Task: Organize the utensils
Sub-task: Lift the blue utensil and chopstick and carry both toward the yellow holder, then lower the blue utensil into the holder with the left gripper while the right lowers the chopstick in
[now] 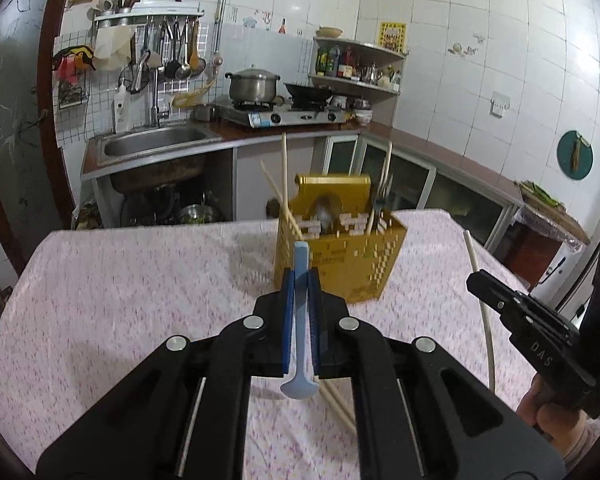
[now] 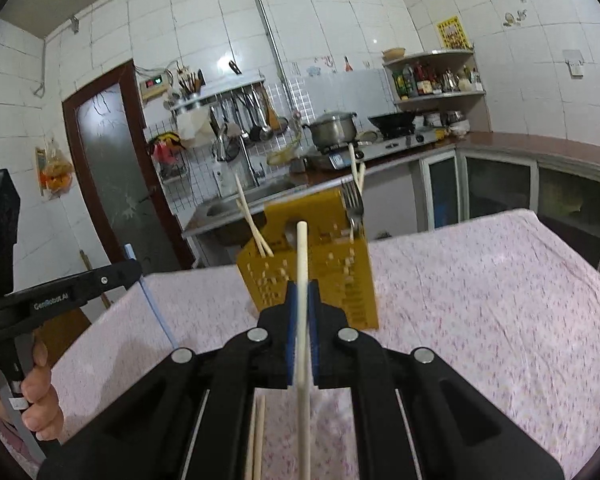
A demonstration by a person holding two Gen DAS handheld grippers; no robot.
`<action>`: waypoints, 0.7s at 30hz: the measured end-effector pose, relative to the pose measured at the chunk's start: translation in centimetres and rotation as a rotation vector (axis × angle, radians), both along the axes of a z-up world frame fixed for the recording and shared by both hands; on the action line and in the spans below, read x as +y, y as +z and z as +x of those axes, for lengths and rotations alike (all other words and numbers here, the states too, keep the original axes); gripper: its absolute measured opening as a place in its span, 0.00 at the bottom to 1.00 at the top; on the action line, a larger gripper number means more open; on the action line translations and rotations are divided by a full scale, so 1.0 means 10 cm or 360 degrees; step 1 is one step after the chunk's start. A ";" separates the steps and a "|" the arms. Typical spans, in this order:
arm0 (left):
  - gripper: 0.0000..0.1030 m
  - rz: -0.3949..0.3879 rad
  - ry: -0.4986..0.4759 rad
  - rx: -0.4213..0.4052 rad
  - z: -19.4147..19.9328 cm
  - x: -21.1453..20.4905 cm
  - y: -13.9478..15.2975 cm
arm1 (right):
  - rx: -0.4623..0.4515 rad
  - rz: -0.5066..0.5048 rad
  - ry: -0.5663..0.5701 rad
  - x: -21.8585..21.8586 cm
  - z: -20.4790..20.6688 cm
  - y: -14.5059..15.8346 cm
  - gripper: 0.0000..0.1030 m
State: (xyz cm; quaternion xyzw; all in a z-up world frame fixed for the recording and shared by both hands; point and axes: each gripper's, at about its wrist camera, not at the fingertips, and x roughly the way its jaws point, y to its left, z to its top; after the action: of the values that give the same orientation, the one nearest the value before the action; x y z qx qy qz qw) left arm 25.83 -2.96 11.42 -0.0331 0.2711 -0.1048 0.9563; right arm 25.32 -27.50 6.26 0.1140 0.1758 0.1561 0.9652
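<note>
A yellow perforated utensil holder [image 1: 340, 268] stands on the table with chopsticks, a fork and a spoon in it; it also shows in the right wrist view [image 2: 312, 276]. My left gripper [image 1: 301, 280] is shut on a light blue spoon [image 1: 300, 320], handle pointing up toward the holder. My right gripper [image 2: 302, 292] is shut on a pale wooden chopstick [image 2: 303, 320], held upright just in front of the holder. The right gripper [image 1: 476, 278] shows at the right of the left wrist view. The left gripper [image 2: 134, 268] shows at the left of the right wrist view.
The table has a pink flowered cloth [image 1: 140, 300]. Two loose chopsticks [image 1: 338, 402] lie on it under the left gripper, and show in the right wrist view [image 2: 257, 436]. Behind are a sink [image 1: 156, 146], a stove with a pot [image 1: 254, 86] and cabinets.
</note>
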 end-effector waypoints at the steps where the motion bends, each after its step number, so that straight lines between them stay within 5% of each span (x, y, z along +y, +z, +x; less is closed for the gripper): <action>1: 0.05 -0.0003 -0.0001 -0.0008 0.04 0.00 0.04 | -0.0014 0.0003 -0.0003 -0.01 0.03 0.04 0.05; 9: 0.05 0.0022 -0.0034 -0.0089 0.40 -0.12 0.41 | 0.0048 0.0089 0.0008 -0.10 0.42 0.32 0.05; 21: 0.05 0.0101 -0.0025 -0.0260 0.82 -0.30 0.86 | -0.0284 0.0041 -0.0072 -0.09 0.83 0.89 0.05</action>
State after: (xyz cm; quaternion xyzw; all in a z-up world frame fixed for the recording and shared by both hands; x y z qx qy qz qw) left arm 34.07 -5.92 20.02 0.0079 0.1956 -0.1059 0.9749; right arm 33.65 -28.37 15.19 0.1160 0.0845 0.1459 0.9788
